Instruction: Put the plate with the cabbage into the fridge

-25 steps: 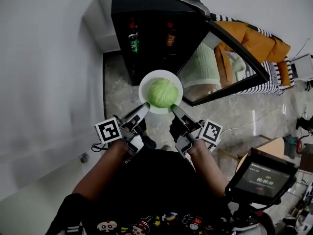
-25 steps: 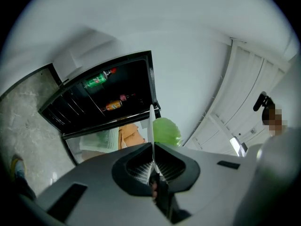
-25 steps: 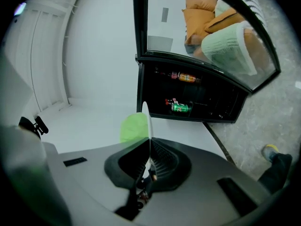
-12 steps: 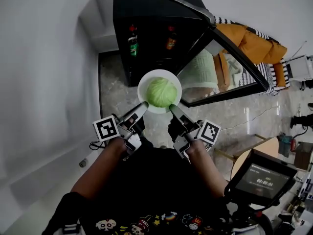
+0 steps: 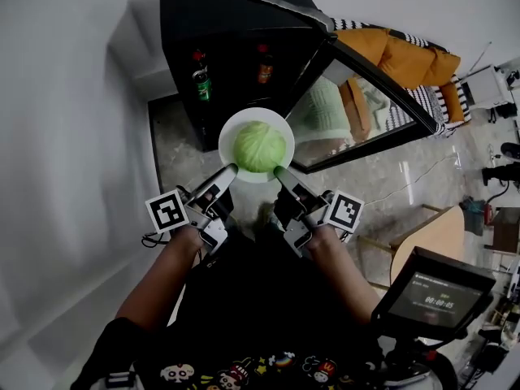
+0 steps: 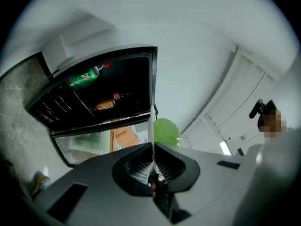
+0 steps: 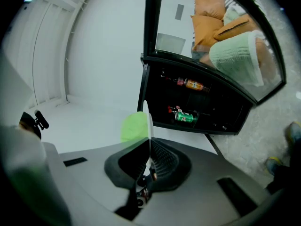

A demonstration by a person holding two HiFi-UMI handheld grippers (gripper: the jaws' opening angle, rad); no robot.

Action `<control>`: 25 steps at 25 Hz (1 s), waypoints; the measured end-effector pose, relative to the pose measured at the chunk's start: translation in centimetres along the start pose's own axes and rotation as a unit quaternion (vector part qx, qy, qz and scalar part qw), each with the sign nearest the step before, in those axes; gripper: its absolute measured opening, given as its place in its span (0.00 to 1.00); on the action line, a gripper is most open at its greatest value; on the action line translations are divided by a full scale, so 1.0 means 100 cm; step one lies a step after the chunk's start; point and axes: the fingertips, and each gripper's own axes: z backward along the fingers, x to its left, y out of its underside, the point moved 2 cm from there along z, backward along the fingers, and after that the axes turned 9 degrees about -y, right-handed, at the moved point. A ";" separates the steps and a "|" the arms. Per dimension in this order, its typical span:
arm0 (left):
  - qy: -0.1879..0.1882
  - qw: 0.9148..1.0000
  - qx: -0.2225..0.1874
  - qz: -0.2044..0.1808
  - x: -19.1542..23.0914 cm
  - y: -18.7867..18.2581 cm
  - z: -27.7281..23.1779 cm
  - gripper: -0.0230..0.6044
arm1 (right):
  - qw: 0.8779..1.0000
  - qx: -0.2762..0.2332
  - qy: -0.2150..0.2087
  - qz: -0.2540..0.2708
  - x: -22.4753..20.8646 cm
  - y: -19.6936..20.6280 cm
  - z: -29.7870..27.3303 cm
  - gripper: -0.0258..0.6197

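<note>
Firmly, left claw point(image 5: 230, 169) and right claw point(image 5: 279, 170) each pinch the plate point(image 5: 228, 133) rim; cabbage point(image 5: 260, 146) hides its middle.

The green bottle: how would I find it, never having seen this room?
Find the black fridge, open, by the white wall. Two bottles show inside; the green bottle is the one farther from the glass door, and the other bottle is orange.

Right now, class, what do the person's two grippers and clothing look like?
The left gripper and right gripper are grey with slim tapered jaws. Each carries a white cube bearing a black square marker. The person wears a black top with cartoon prints, and the forearms are unsleeved.
</note>
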 end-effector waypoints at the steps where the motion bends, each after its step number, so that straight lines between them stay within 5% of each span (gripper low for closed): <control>1: 0.008 1.000 -0.013 -0.027 -0.004 -0.012 -0.001 0.06 | 1.000 0.006 -0.027 0.011 0.001 -0.005 -0.013 0.06; 3: 0.015 0.998 -0.029 -0.051 -0.009 -0.025 0.002 0.06 | 0.998 0.010 -0.053 0.017 0.003 -0.007 -0.028 0.06; 9: 0.019 1.000 0.014 0.013 -0.001 0.004 -0.004 0.06 | 1.000 -0.018 0.019 0.008 0.005 0.000 0.005 0.06; 25: -0.038 0.997 -0.073 -0.011 -0.009 -0.001 0.010 0.06 | 0.997 0.059 -0.029 -0.031 -0.001 0.000 -0.013 0.06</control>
